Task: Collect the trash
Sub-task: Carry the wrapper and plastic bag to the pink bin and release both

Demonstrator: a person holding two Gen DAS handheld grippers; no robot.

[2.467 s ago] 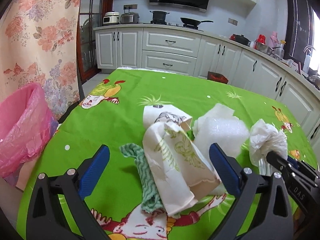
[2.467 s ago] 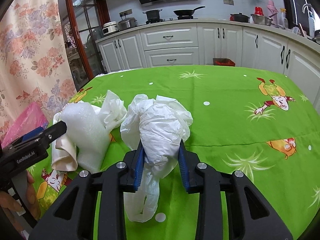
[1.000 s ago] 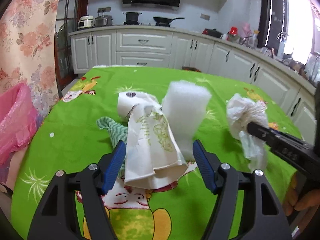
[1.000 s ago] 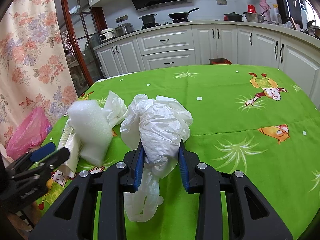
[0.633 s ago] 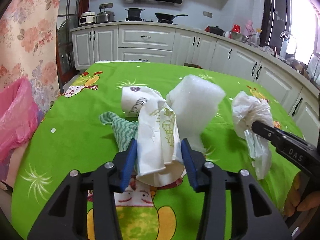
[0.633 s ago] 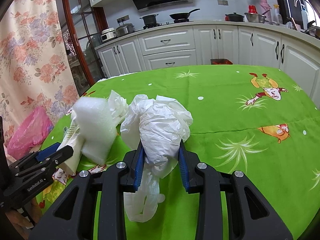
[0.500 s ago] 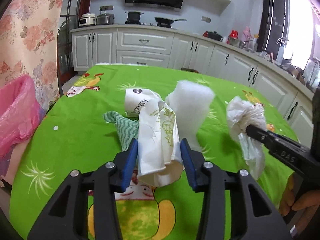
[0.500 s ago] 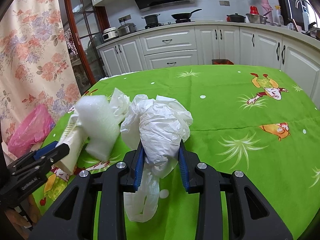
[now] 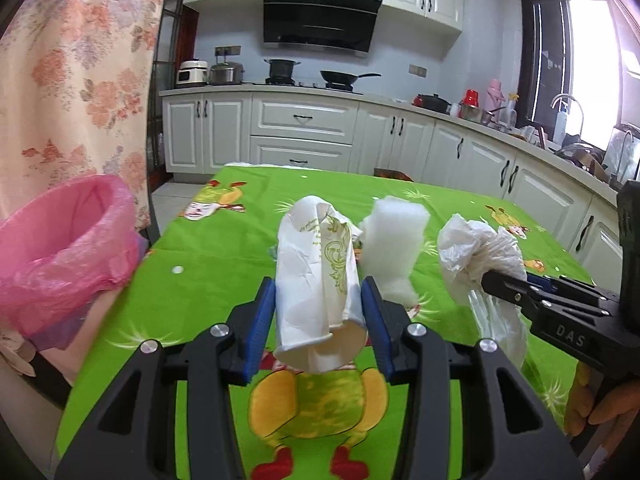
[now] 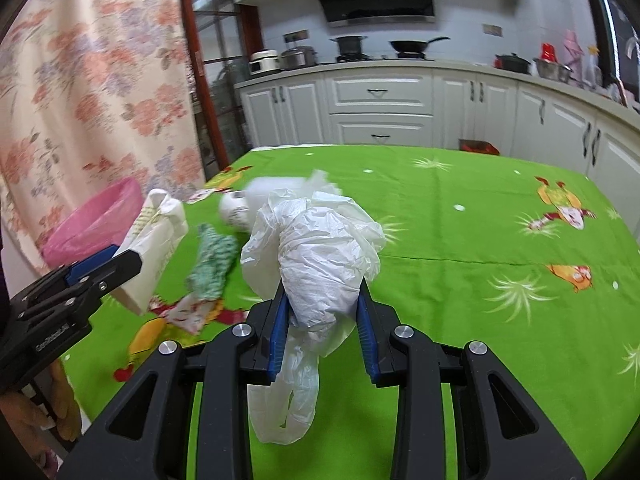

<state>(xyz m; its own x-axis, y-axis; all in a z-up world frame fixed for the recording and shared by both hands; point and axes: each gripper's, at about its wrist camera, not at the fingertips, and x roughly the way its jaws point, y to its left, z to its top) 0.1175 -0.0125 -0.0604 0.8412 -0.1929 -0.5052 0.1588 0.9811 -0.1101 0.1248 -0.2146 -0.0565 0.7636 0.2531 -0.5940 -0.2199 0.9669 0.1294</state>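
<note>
My left gripper (image 9: pixel 320 312) is shut on a crushed white paper cup (image 9: pixel 316 280) with green print and holds it above the green tablecloth (image 9: pixel 208 256). A white foam piece (image 9: pixel 392 244) hangs against the cup. My right gripper (image 10: pixel 320 316) is shut on a crumpled white plastic bag (image 10: pixel 316 256), lifted off the table; the bag also shows in the left wrist view (image 9: pixel 476 256). A pink-lined trash bin (image 9: pixel 60 252) stands off the table's left edge. A green-white cloth (image 10: pixel 212 268) and another paper cup (image 10: pixel 234 210) lie on the table.
White kitchen cabinets (image 9: pixel 304 136) and a counter with pots run behind the table. A floral curtain (image 9: pixel 80 60) hangs at the left. The left gripper (image 10: pixel 104 268) with the cup shows at the left of the right wrist view.
My left gripper closed on the paper cup and lifted it off the table toward the pink bin side, the foam piece coming up with it. The right gripper kept its hold on the bag.
</note>
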